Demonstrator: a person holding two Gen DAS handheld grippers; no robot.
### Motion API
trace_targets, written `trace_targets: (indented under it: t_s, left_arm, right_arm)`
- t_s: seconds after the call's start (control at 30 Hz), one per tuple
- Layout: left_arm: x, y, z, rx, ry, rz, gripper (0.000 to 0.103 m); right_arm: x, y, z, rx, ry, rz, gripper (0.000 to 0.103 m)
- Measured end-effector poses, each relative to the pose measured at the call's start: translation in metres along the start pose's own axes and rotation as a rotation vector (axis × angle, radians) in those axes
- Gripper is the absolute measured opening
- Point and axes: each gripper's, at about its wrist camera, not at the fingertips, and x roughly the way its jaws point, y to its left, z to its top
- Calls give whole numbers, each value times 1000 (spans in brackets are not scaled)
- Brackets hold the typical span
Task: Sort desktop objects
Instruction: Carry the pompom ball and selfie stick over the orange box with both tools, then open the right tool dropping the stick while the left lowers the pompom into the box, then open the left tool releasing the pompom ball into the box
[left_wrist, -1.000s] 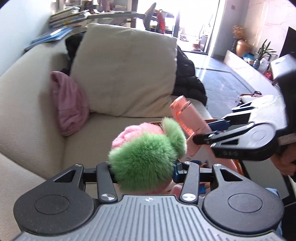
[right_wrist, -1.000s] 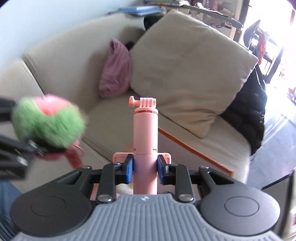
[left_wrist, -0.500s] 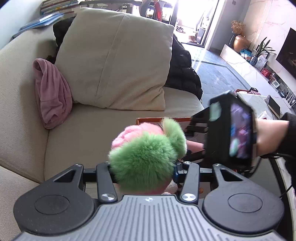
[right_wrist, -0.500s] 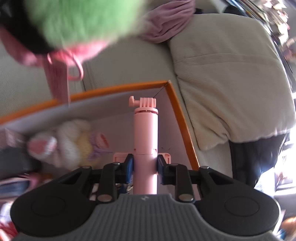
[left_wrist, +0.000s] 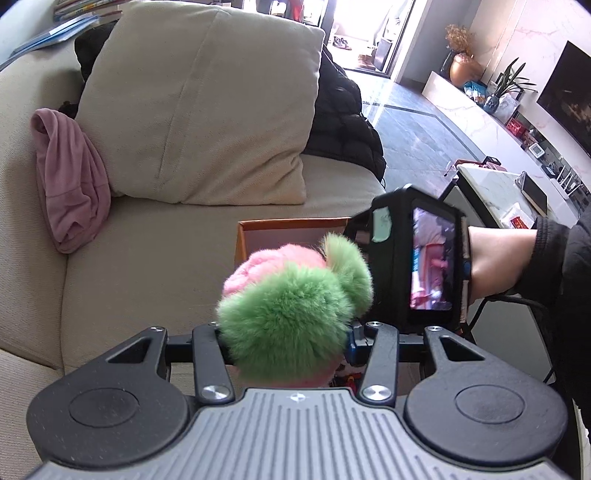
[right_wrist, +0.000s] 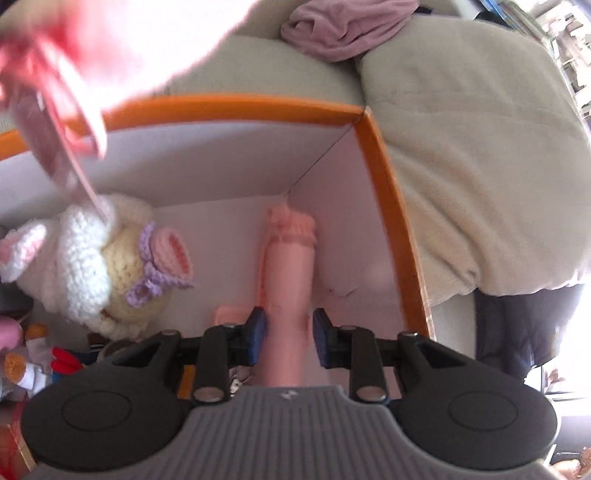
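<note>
My left gripper (left_wrist: 286, 341) is shut on a fluffy green and pink pompom toy (left_wrist: 291, 310) and holds it above the near side of an orange-rimmed box (left_wrist: 291, 223) on the sofa. In the right wrist view my right gripper (right_wrist: 290, 332) points down into that box (right_wrist: 384, 192). Its blue pads (right_wrist: 256, 330) stand slightly apart from a pink selfie stick (right_wrist: 290, 280), which looks blurred between them. A crocheted white and yellow doll (right_wrist: 107, 266) lies in the box at the left. The pompom toy's pink strap (right_wrist: 55, 122) hangs blurred at top left.
A beige sofa (left_wrist: 147, 266) carries a large cushion (left_wrist: 207, 107), a pink cloth (left_wrist: 66, 177) and a black jacket (left_wrist: 343, 118). Small colourful toys (right_wrist: 40, 365) lie at the box's lower left. A white table (left_wrist: 495, 188) stands at the right.
My right gripper has tipped down into the box and its pads have come off the pink stick, which now blurs. My left gripper keeps the pompom toy above the box.
</note>
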Motion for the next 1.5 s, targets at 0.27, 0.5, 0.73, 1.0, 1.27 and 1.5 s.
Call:
trace_targets:
  t_s: [0.27, 0.5, 0.73, 1.0, 1.27, 1.5]
  left_arm:
    - [5, -22, -10, 38, 25, -21, 53]
    - [27, -58, -22, 90, 73, -60, 53]
    - [49, -94, -33, 139, 109, -95, 53]
    - [80, -104, -46, 138, 167, -81, 56]
    - [74, -95, -44, 83, 153, -101, 57]
    - [41, -84, -55, 51, 60, -77, 57]
  right_arm:
    - [-48, -21, -23, 141, -34, 6, 37]
    - [-88, -5, -58, 193, -6, 9, 37]
    - [-118, 20, -96, 274, -12, 9, 37]
    - [-130, 29, -114, 308, -27, 40, 37]
    - [-133, 35, -112, 351, -38, 49, 38]
    - [-144, 45, -111, 445, -66, 66, 38]
